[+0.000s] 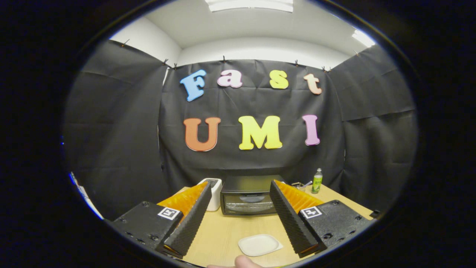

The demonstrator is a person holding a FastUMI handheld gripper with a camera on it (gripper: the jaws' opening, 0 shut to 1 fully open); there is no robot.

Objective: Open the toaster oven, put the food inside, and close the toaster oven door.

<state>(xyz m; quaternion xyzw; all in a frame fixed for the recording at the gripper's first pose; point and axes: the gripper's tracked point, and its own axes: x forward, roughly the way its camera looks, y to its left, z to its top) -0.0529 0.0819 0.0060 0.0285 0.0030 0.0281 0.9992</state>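
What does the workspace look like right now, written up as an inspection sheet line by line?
Surface: light wooden table, mostly bare.
Job's things: black toaster oven with glass door, shut, beyond the fingers; flat white rounded-square plate between the fingers, no food seen on it.
Clutter: white boxy appliance left of the oven; small green-labelled bottle to its right.
Grippers: gripper open, holding nothing.
Cables: nothing seen.
Surroundings: black cloth walls; a fingertip near the plate.

The table (223,234) looks like smooth light wood, the toaster oven (248,195) has shiny dark glass, and the fingers (189,219) have bumpy ridged pads.
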